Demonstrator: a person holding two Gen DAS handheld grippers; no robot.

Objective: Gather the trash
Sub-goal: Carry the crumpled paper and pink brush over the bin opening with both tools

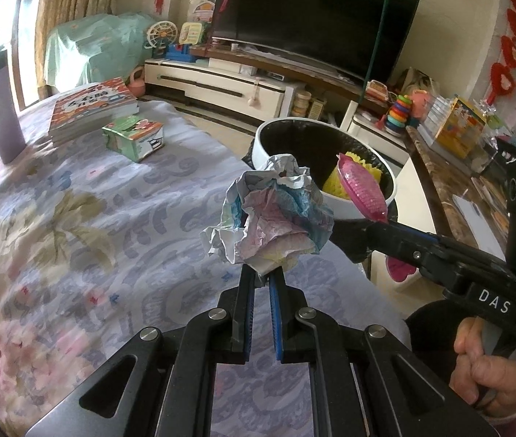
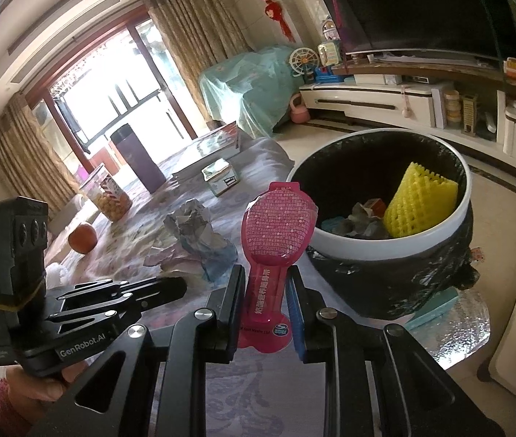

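Note:
My left gripper (image 1: 263, 273) is shut on a crumpled paper ball (image 1: 269, 215), white with pink and blue print, held above the floral tablecloth (image 1: 94, 218). Seen from the right wrist, the same ball (image 2: 196, 233) sits at the left gripper's (image 2: 181, 286) tips. My right gripper (image 2: 267, 276) is shut on the stem of a flat pink plastic package (image 2: 276, 233), whose top reaches the bin's near rim. The left wrist view shows that package (image 1: 362, 189) over the rim, held by the right gripper (image 1: 371, 227). The white trash bin (image 2: 367, 245) (image 1: 261, 147) has a black liner and holds a yellow foam net (image 2: 418, 200) and scraps.
On the table stand a stack of books (image 1: 90, 109), a small carton (image 1: 134, 136), a purple tumbler (image 1: 1, 109), a snack jar (image 2: 112, 200) and an orange (image 2: 82, 242). A TV (image 1: 312, 18) on a low cabinet (image 1: 221, 83) with toys lines the far wall.

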